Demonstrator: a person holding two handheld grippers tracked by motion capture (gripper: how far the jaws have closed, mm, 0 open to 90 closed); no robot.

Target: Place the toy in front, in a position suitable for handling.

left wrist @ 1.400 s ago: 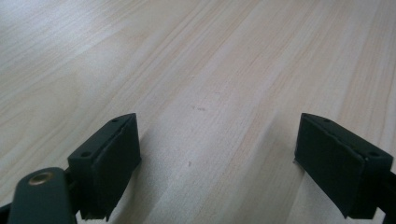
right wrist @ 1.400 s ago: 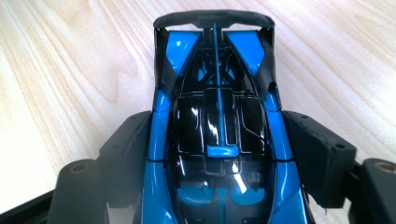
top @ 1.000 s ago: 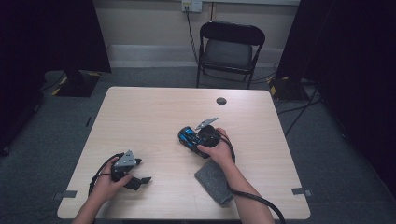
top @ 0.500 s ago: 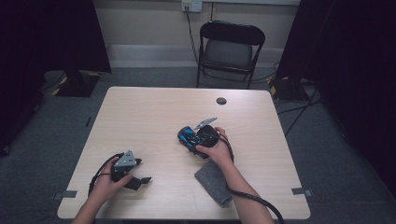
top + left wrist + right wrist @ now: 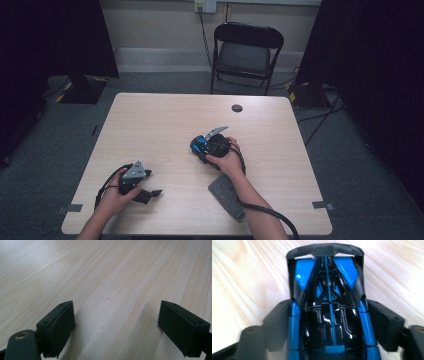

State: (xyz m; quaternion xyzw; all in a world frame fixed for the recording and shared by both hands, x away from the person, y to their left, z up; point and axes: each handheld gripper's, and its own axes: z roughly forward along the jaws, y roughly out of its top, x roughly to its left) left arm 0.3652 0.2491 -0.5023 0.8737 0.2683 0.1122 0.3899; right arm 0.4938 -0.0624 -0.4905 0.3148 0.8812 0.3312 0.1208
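Right gripper view: glossy blue-black toy car (image 5: 327, 315)

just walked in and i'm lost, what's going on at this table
A person sits at a wooden table with a two-jaw gripper in each hand. The right gripper has its jaws on either side of a blue and black toy car near the middle of the table; they have just been closing on its flanks. The left gripper rests near the front edge with its jaws open and nothing between them. A grey felt pad lies by the right forearm.
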